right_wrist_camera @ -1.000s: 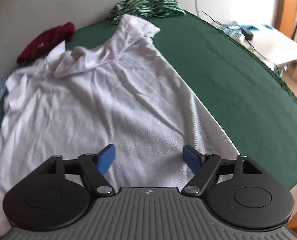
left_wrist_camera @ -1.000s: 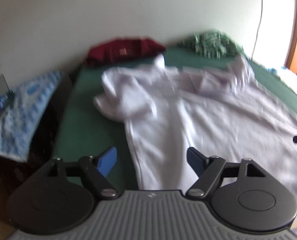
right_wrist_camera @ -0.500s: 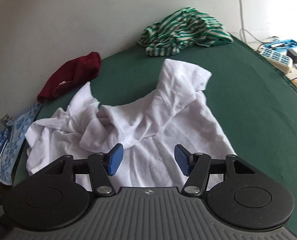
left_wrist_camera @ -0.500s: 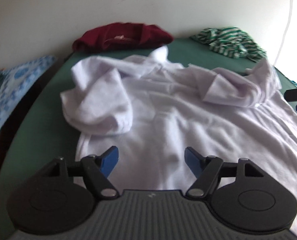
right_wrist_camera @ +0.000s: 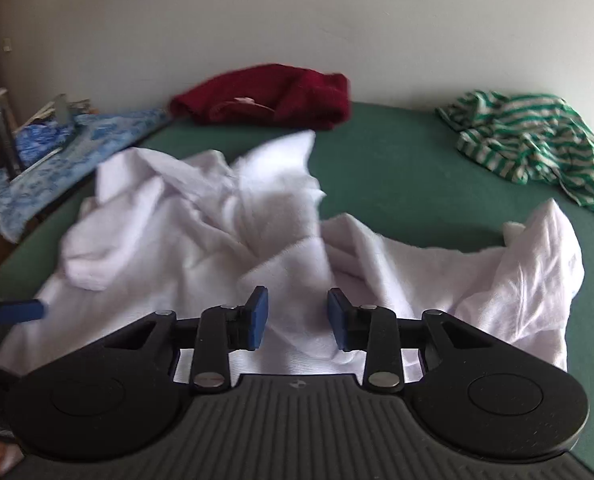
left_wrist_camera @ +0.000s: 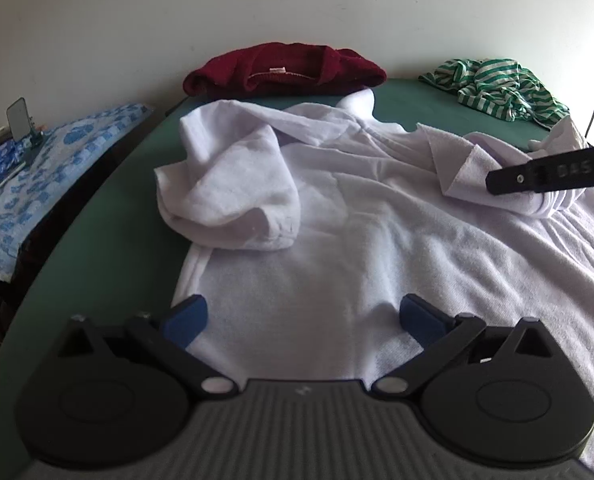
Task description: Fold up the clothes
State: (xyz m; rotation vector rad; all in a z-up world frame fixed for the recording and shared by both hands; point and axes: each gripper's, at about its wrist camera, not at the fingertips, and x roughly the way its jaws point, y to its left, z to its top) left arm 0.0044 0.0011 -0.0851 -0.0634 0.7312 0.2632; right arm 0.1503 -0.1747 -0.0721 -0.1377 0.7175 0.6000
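A crumpled white shirt (left_wrist_camera: 337, 240) lies spread on the green table (left_wrist_camera: 109, 260), its left sleeve bunched up and its collar toward the wall. My left gripper (left_wrist_camera: 303, 318) hovers over the shirt's lower left part; its jaws are opening wide with only flat cloth beneath them. My right gripper (right_wrist_camera: 297, 318) is low over the shirt (right_wrist_camera: 217, 240) near the rumpled right shoulder, jaws closing with a ridge of white cloth in the gap, pads not pressing it. One right finger (left_wrist_camera: 553, 174) shows at the left wrist view's right edge.
A maroon garment (left_wrist_camera: 285, 68) lies by the wall, and a green striped one (left_wrist_camera: 497, 88) at the back right. A blue patterned cloth (left_wrist_camera: 37, 172) drapes off the table's left side, with a phone on a stand (left_wrist_camera: 17, 114) behind it.
My left gripper came down and closer over the shirt, and its jaws spread wider. My right gripper swung across the shirt up to the shoulder folds, and its jaws narrowed.
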